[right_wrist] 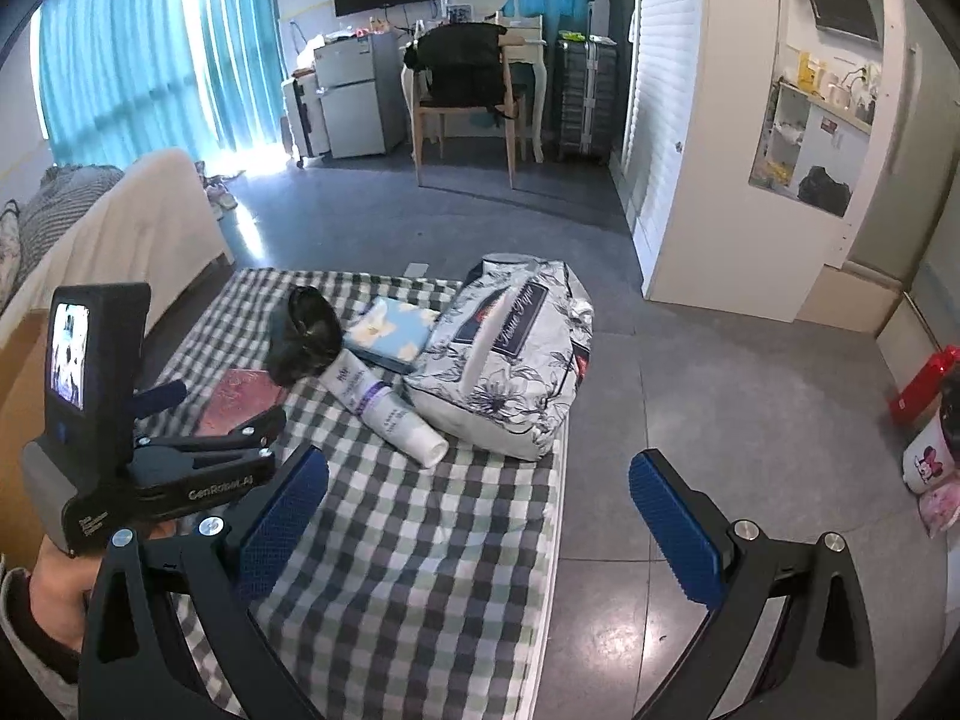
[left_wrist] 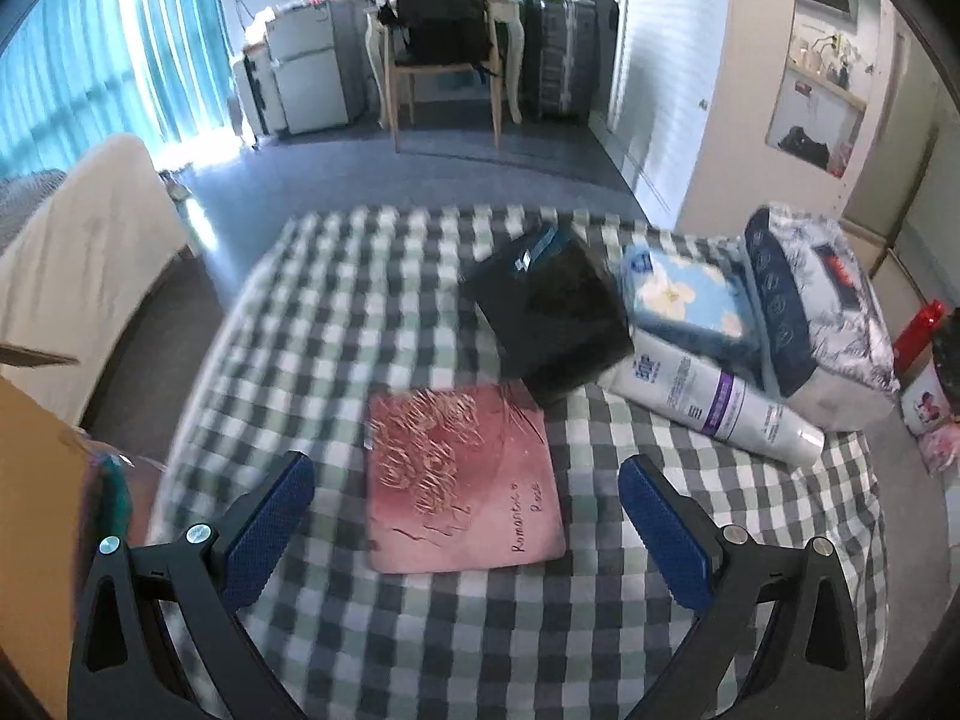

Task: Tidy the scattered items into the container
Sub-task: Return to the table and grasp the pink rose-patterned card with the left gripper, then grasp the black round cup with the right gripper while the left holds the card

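pink notebook (left_wrist: 465, 480) between open left claw (left_wrist: 467, 531) fingers

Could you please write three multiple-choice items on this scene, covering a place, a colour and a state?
1. Where does the pink notebook lie?
A. on the checked cloth
B. on the chair
C. on the floor

2. What colour are the gripper pads?
A. red
B. blue
C. white

3. How is the left gripper?
A. shut on the notebook
B. shut on a tube
C. open, holding nothing

Answers: 1 A, the notebook lies flat on the checks; 2 B, both pads show blue; 3 C, its fingers stand wide apart.
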Demonstrator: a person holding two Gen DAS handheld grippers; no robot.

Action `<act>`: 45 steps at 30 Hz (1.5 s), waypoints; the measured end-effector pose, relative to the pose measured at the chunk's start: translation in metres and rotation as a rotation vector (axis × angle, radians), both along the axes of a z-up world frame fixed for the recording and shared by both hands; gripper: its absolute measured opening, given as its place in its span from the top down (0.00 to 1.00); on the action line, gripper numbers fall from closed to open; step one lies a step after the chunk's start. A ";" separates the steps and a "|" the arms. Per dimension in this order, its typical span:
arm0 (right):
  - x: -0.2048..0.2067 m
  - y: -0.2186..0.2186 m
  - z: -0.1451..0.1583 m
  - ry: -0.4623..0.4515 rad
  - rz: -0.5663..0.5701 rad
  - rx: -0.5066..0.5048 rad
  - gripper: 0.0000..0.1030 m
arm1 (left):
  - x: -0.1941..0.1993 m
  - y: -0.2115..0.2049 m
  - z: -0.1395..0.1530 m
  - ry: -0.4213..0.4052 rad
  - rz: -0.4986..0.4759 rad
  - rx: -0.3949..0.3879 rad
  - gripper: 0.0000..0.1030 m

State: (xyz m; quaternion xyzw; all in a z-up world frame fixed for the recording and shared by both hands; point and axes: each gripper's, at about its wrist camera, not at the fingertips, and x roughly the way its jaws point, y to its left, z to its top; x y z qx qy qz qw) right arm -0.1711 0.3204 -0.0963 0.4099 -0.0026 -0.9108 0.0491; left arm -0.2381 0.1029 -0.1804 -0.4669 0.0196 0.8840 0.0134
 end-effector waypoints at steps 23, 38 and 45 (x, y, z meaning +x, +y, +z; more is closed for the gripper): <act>-0.015 -0.021 -0.017 -0.048 0.107 -0.092 0.03 | 0.012 -0.005 0.007 0.006 -0.014 0.067 0.32; -0.061 -0.118 -0.001 0.006 0.301 0.028 0.02 | 0.083 -0.100 0.092 0.157 0.102 0.095 0.32; -0.085 -0.167 -0.024 0.013 0.302 0.160 0.02 | 0.098 -0.133 0.122 0.211 0.130 0.090 0.32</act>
